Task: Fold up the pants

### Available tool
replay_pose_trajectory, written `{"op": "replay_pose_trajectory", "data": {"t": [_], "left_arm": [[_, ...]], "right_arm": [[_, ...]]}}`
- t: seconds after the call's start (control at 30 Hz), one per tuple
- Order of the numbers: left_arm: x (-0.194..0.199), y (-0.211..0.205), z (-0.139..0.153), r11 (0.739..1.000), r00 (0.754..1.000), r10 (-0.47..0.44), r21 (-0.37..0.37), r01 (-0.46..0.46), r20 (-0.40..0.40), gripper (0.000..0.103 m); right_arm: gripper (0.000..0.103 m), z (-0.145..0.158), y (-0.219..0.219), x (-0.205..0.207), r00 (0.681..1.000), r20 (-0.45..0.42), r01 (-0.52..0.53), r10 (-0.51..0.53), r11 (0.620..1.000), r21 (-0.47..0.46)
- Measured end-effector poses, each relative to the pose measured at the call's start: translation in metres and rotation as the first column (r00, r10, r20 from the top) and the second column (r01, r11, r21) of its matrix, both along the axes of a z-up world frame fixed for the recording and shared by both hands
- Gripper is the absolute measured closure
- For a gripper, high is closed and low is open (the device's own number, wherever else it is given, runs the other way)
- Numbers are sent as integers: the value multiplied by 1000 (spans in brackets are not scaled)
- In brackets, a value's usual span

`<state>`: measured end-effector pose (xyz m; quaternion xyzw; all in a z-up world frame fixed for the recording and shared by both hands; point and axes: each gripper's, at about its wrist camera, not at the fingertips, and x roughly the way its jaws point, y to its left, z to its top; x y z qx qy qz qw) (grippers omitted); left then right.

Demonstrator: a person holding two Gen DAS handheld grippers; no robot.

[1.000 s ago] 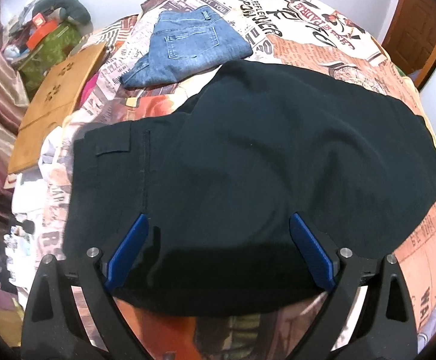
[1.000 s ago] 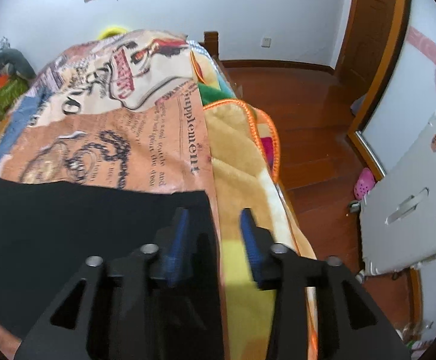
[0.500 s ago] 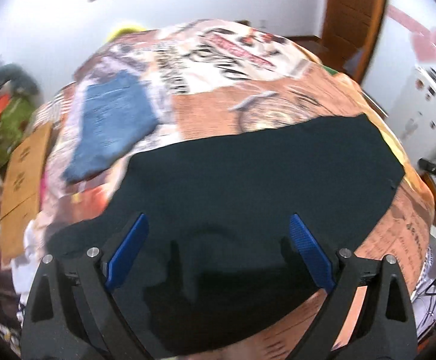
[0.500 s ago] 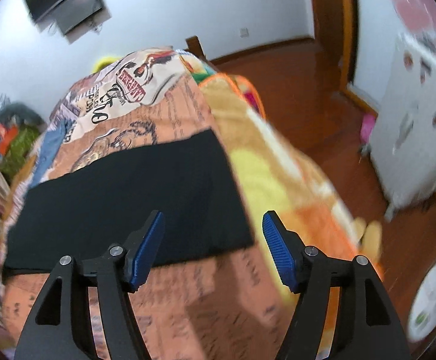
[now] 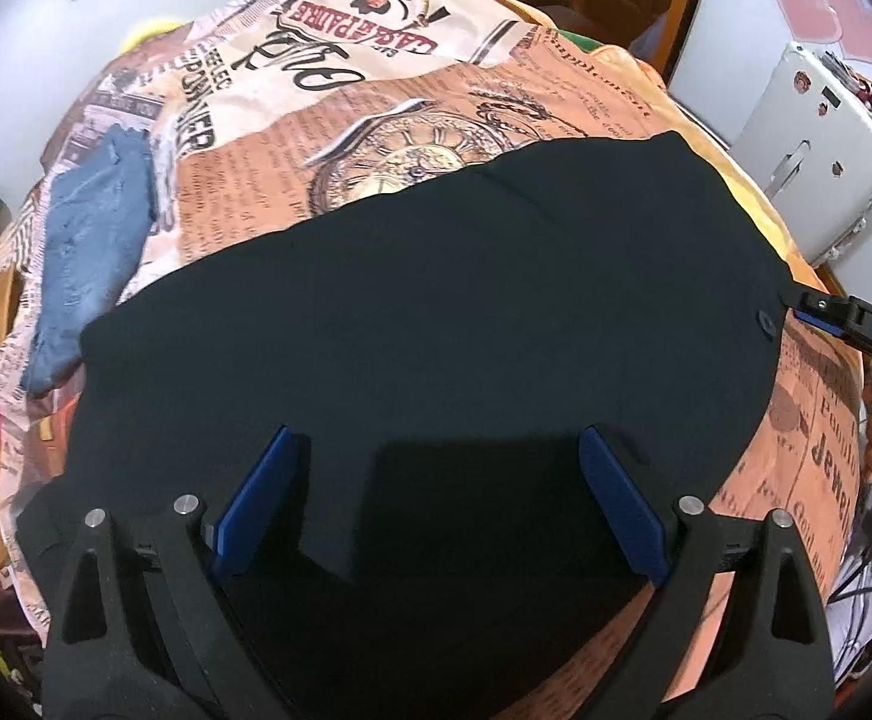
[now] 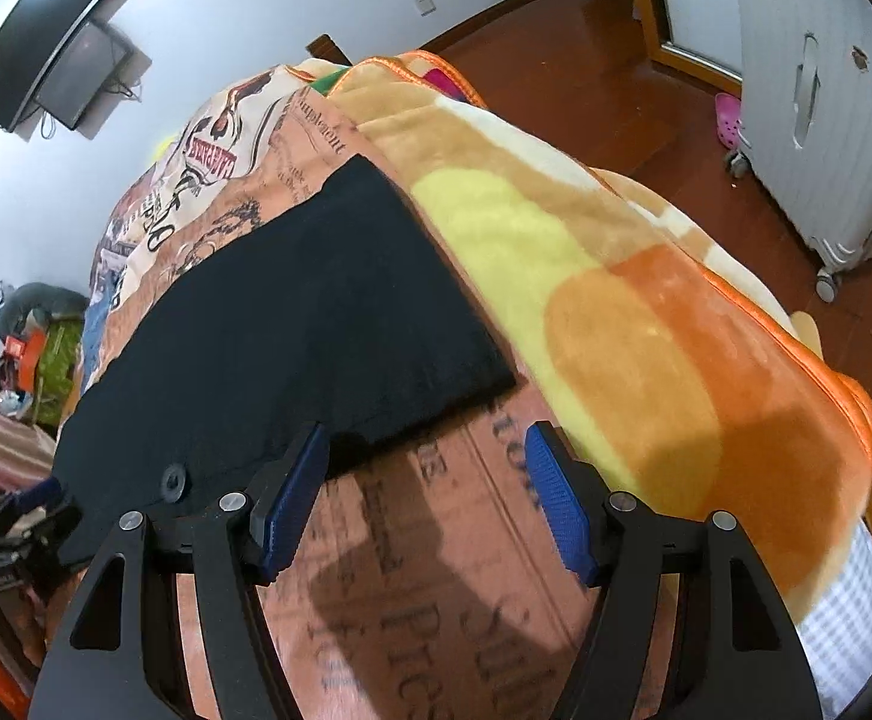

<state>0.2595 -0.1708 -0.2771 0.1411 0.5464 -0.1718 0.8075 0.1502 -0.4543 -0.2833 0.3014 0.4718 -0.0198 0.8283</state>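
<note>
Black pants (image 5: 436, 312) lie flat across the newspaper-print bedspread (image 5: 436, 108), folded in half lengthwise. My left gripper (image 5: 436, 498) is open, hovering over the near edge of the pants. My right gripper (image 6: 426, 498) is open and empty, just off the pants' (image 6: 291, 324) leg end, above bare bedspread (image 6: 436, 600). A button (image 6: 173, 480) shows on the near edge. In the left wrist view the right gripper (image 5: 838, 324) shows at the pants' right end.
Folded blue jeans (image 5: 87, 240) lie at the back left of the bed. An orange and yellow fleece blanket (image 6: 616, 312) covers the bed's right side. A white suitcase (image 6: 826, 90) stands on the wooden floor. Clutter (image 6: 33, 336) sits at the left.
My right gripper has opened, let go of the leg end and pulled back. My left gripper has swung right along the pants. The pants lie flatter.
</note>
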Motion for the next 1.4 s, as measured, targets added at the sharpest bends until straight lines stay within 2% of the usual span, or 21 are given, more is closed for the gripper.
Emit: {"op": "replay_pose_trajectory", "data": {"t": [0.23, 0.3, 0.37, 0.57, 0.7, 0.8, 1.03, 1.2, 1.4], "left_arm": [[10, -5, -7, 999, 999, 21, -31, -22, -37, 6], [9, -6, -7, 999, 999, 16, -29, -17, -30, 6], [8, -6, -7, 999, 1000, 15, -28, -16, -28, 6], [8, -5, -7, 1000, 1000, 14, -27, -15, -27, 6], [6, -6, -3, 1000, 1000, 12, -16, -12, -12, 6], [0, -6, 4, 1000, 1000, 5, -6, -5, 20, 6], [-13, 7, 30, 1000, 995, 5, -18, -3, 102, 6], [-19, 32, 57, 996, 986, 61, -74, -50, 154, 6], [-30, 76, 83, 985, 965, 147, -120, -124, 216, 6]], "right_arm": [[41, -5, 4, 13, 999, 31, -16, 16, 1000, 3], [51, -6, 3, 15, 999, 33, -20, 20, 1000, -6], [69, -6, 1, 17, 999, 38, -16, 16, 1000, -14], [91, -2, 8, 23, 996, 54, -64, 66, 997, -53], [93, 10, 13, 21, 993, 85, -68, 77, 993, -98], [94, 24, 12, 18, 990, 120, -66, 77, 994, -91], [94, 75, 23, 18, 966, 236, -82, 105, 991, -106], [94, 117, 47, 24, 930, 327, -130, 167, 983, -131], [94, 160, 87, 34, 869, 420, -211, 261, 964, -161]]}}
